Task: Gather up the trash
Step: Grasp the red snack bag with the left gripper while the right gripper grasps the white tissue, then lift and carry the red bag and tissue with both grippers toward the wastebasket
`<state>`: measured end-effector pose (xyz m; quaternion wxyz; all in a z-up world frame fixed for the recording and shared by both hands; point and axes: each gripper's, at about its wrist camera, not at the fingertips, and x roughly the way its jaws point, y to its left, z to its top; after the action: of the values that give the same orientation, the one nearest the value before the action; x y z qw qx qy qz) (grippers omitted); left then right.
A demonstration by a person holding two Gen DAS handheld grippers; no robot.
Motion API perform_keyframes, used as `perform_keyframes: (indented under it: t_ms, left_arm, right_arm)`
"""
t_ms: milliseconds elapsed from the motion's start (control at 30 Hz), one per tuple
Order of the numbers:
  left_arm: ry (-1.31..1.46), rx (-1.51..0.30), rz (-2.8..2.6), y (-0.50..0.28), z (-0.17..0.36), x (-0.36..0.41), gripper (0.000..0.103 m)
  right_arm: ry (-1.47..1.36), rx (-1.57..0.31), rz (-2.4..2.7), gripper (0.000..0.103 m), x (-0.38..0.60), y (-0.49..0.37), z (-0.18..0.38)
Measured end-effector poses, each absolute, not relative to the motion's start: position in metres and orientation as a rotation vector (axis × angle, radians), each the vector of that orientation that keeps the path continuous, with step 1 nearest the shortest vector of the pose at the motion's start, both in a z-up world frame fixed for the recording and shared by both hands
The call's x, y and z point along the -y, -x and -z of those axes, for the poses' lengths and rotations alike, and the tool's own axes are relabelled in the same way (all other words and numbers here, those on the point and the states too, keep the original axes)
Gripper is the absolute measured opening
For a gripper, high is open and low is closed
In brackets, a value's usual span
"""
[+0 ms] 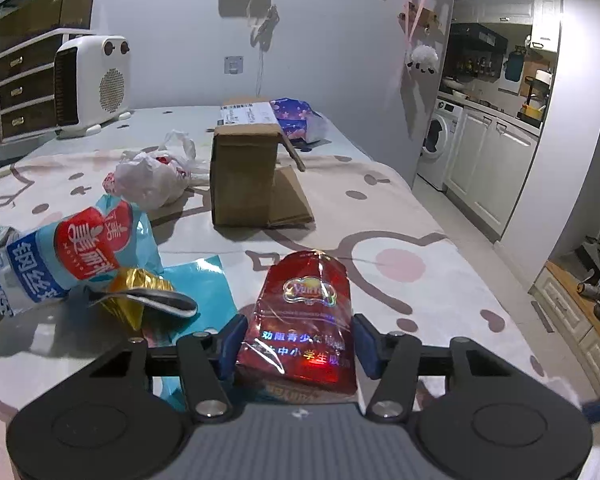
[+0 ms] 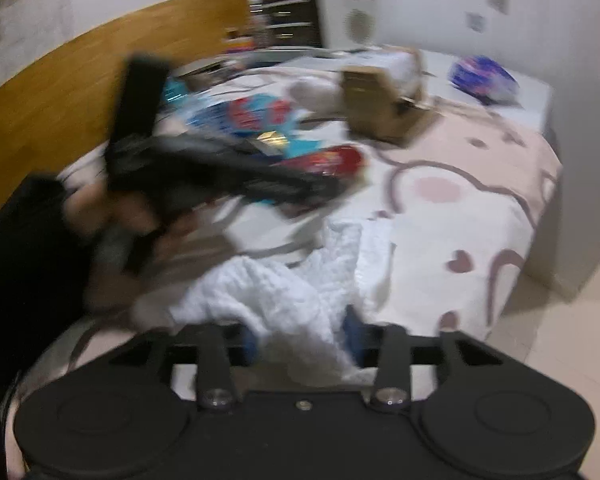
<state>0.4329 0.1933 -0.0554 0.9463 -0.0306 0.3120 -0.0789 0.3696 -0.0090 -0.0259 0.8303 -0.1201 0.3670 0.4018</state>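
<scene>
A shiny red snack packet [image 1: 308, 292] stands tilted between the blue pads of my left gripper [image 1: 300, 332]. Both pads touch its sides, so the gripper is shut on it. The same red packet [image 2: 332, 162] shows in the blurred right wrist view, beyond the dark shape of that gripper. A white crumpled paper [image 2: 284, 288] lies on the patterned cloth and runs in between the pads of my right gripper [image 2: 303, 342]. It covers part of both pads. Blur hides whether they press on it.
More trash lies left of the red packet: a blue, white and red wrapper [image 1: 60, 256], a gold wrapper [image 1: 136, 292] and a teal sheet [image 1: 204, 280]. Further back are a white plastic bag [image 1: 152, 176], a cardboard box [image 1: 244, 176], a purple bag [image 1: 296, 116] and a white heater [image 1: 92, 84].
</scene>
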Motion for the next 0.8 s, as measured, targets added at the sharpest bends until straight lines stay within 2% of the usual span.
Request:
perform_keyframes:
  t_ms: [33, 133, 200, 367, 567, 633, 700, 800]
  left_arm:
    - [0.068, -0.639, 0.164, -0.432, 0.055, -0.194, 0.056]
    - [0.079, -0.649, 0.170, -0.428, 0.054, -0.195, 0.056]
    - [0.083, -0.652, 0.169, -0.427, 0.053, -0.195, 0.056]
    - [0.073, -0.655, 0.167, -0.425, 0.053, -0.193, 0.056]
    - [0.065, -0.660, 0.171, -0.424, 0.053, -0.193, 0.056]
    - [0.053, -0.661, 0.169, -0.425, 0.053, -0.192, 0.056]
    - [0.039, -0.656, 0.166, -0.424, 0.054, -0.189, 0.056]
    - [0.029, -0.648, 0.159, -0.424, 0.056, -0.186, 0.056]
  right_arm:
    - [0.308, -0.738, -0.878, 0.083, 0.009, -0.360, 0.023]
    - [0.443, -0.616, -0.957, 0.090, 0.014, -0.341, 0.014]
    - [0.483, -0.579, -1.037, 0.099, 0.018, -0.341, 0.008]
    - [0.589, -0.502, -1.165, 0.103, 0.008, -0.364, 0.004]
    - [0.684, -0.616, -1.174, 0.103, -0.017, -0.403, 0.042]
    - [0.619, -0.646, -1.194, 0.102, -0.011, -0.416, 0.047]
    - [0.551, -0.697, -1.209, 0.096, -0.005, -0.425, 0.050]
    - [0.488, -0.702, -1.205, 0.081, 0.002, -0.422, 0.051]
